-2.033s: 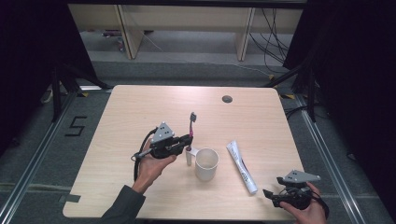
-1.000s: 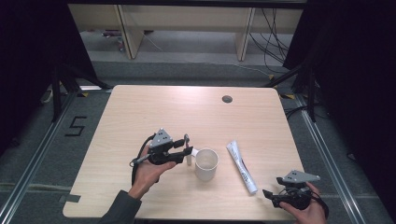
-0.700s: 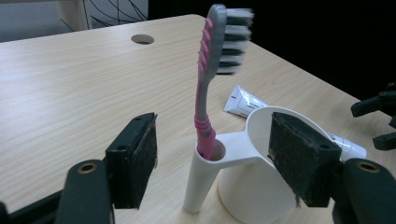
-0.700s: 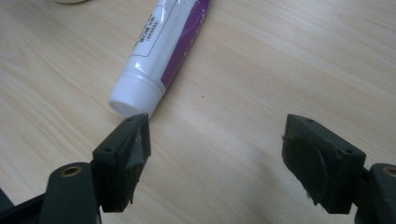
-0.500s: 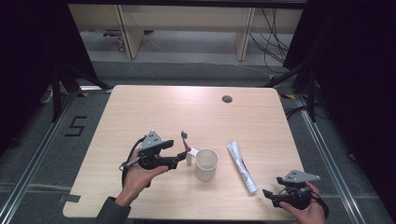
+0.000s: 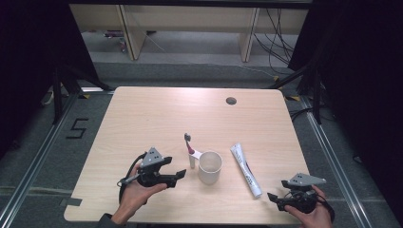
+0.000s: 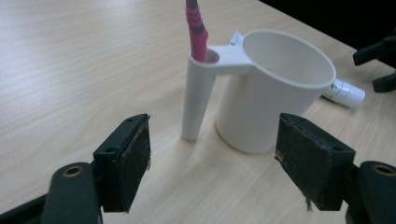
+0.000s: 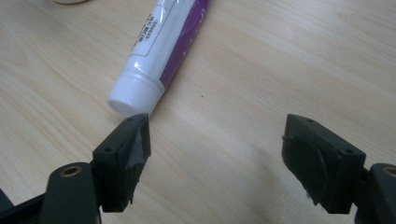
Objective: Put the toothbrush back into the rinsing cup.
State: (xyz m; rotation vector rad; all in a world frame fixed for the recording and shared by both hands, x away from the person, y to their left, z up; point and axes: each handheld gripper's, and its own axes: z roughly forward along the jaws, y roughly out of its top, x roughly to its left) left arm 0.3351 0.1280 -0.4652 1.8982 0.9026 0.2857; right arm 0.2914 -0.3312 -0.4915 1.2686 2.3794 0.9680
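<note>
A white cup with a side tube holder stands mid-table. A pink-handled toothbrush stands upright in that tube. My left gripper sits just left of the cup, open, with nothing between its jaws. A white and purple toothpaste tube lies flat to the right of the cup, cap toward me. My right gripper rests near the front right edge, open, its left jaw close to the tube's cap.
A round cable hole sits at the far side of the wooden table. Dark floor and metal rails surround the table. Wooden furniture legs stand beyond it.
My left gripper let go of the toothbrush, now standing in the cup's holder, and drew back toward the front left. The right gripper stayed put.
</note>
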